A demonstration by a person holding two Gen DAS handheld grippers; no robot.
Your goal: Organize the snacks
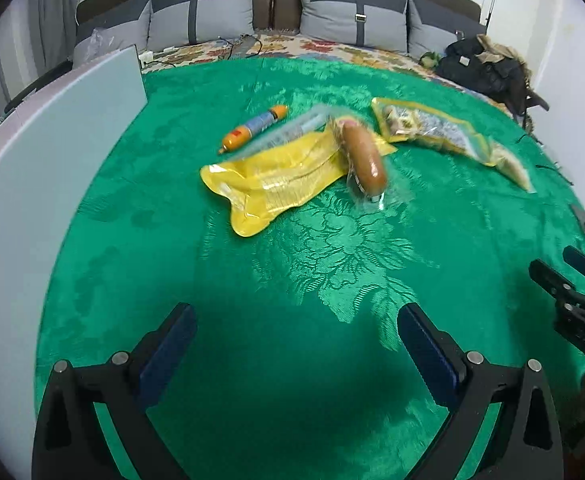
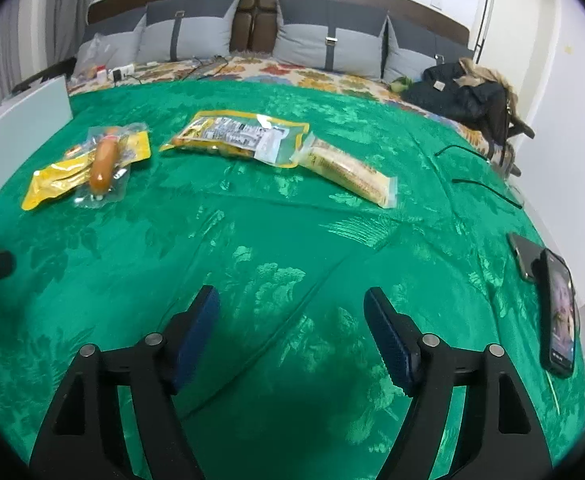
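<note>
Snacks lie on a green cloth (image 1: pixel 292 260). A yellow pouch (image 1: pixel 268 180) lies in the middle, with a wrapped sausage (image 1: pixel 364 158) on its right end and a small orange-and-blue sausage stick (image 1: pixel 254 128) behind it. A yellow-edged clear packet (image 1: pixel 432 128) lies to the right. In the right wrist view I see the pouch (image 2: pixel 48 184), the sausage (image 2: pixel 102 166), the clear packet (image 2: pixel 236 136) and a pale yellow bar (image 2: pixel 352 176). My left gripper (image 1: pixel 296 320) is open and empty, short of the pouch. My right gripper (image 2: pixel 292 304) is open and empty above bare cloth.
A white board (image 1: pixel 52 168) stands along the left edge. Two phones (image 2: pixel 556 308) lie at the right edge of the cloth. Pillows (image 2: pixel 196 28) and a dark jacket (image 2: pixel 464 88) lie on the bed behind. A cable (image 2: pixel 484 188) runs at the right.
</note>
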